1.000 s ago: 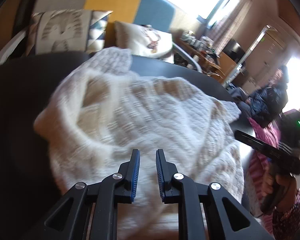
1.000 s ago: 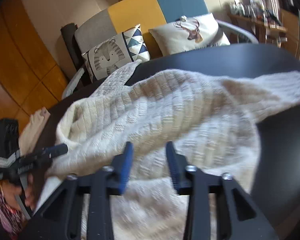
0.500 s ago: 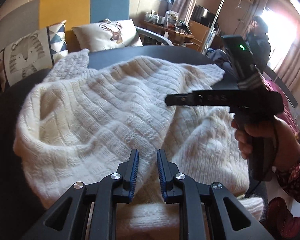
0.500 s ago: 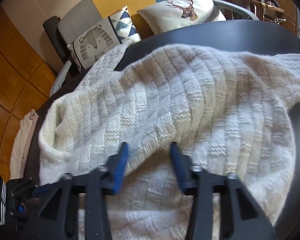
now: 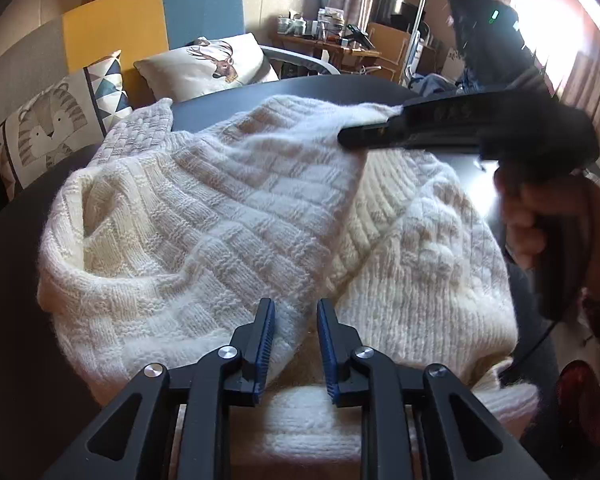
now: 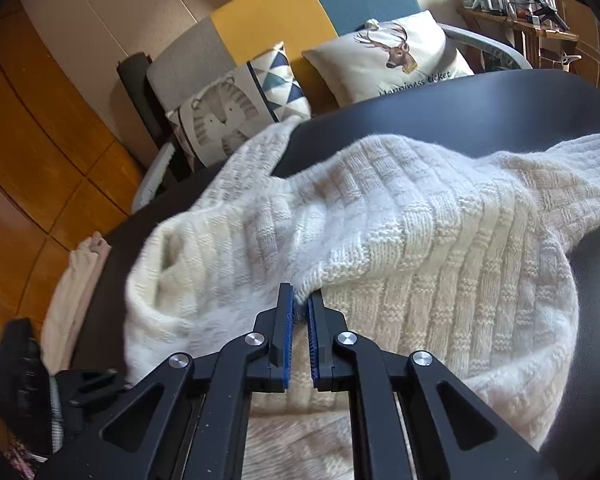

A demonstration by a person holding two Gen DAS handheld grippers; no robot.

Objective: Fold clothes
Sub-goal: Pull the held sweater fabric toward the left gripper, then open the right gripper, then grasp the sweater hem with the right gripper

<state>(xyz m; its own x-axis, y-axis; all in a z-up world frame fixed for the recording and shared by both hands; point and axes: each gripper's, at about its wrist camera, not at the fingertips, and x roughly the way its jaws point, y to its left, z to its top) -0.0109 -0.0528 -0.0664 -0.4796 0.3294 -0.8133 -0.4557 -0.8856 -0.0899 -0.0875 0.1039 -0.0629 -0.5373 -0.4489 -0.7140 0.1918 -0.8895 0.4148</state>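
Two hand-held grippers work a cream knit sweater (image 5: 228, 216) heaped on a dark round table (image 6: 460, 108).

The right gripper (image 6: 300, 306) is closing, its jaws almost together and pinching a fold of knit; the left gripper (image 5: 294, 312) is opening, its narrow gap over the sweater with no cloth clearly gripped. The right hand (image 5: 540, 216) is blurred. One sleeve reaches the table's far left edge; bare tabletop lies beyond, toward the cushioned sofa (image 6: 300, 16).
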